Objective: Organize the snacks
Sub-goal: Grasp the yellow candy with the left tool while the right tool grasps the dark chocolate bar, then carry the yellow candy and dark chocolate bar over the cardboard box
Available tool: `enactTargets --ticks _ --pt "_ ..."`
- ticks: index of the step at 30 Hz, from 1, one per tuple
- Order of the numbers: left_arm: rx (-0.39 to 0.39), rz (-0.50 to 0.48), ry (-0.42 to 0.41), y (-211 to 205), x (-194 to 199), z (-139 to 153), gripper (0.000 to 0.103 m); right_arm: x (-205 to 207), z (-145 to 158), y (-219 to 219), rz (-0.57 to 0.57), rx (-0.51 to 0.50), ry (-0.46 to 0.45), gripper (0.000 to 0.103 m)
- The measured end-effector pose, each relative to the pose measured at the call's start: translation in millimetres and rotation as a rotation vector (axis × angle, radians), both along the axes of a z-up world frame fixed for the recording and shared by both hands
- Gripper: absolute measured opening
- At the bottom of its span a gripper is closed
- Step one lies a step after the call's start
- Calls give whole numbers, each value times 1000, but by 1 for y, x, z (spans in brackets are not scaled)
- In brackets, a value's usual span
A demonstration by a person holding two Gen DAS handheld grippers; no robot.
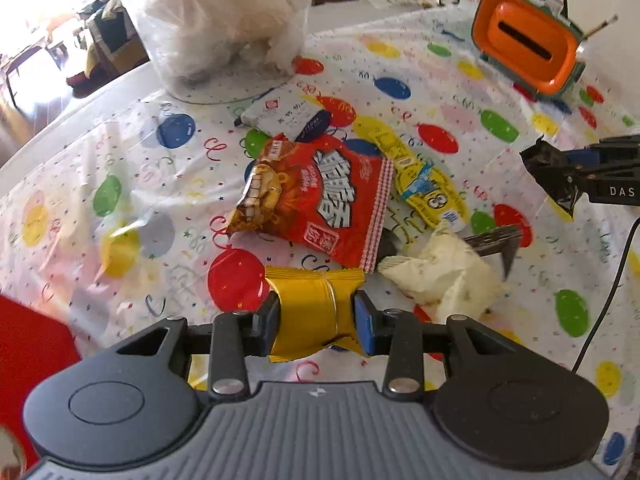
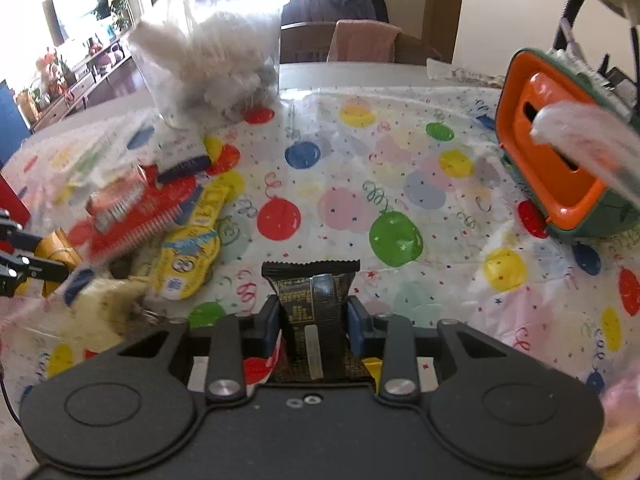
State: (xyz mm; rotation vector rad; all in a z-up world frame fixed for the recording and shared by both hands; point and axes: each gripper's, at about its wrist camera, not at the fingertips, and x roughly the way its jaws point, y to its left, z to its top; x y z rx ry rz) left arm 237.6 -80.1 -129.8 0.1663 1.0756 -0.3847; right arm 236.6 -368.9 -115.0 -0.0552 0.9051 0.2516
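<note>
Your left tongs (image 1: 316,316) are clamped on a gold snack packet (image 1: 314,308) at lower centre, red bag (image 1: 320,196) beyond on the surface (image 1: 120,160); only the right view shows your right tongs (image 2: 313,320) clamped on a black packet (image 2: 312,300).
</note>
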Motion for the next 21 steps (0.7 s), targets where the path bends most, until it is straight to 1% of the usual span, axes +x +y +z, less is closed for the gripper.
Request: enactTargets --ticks 5,10,14,21 --pt "-34 36 -34 10 -18 25 38 -16 27 6 1 39 -21 33" --pt "-61 91 -61 28 -37 52 38 -34 53 26 23 64 -41 33" --pt "-91 140 -75 51 -51 72 38 -47 74 48 53 83 -58 33" --pt "-148 254 -108 107 -79 104 38 -62 103 102 138 124 -96 33"
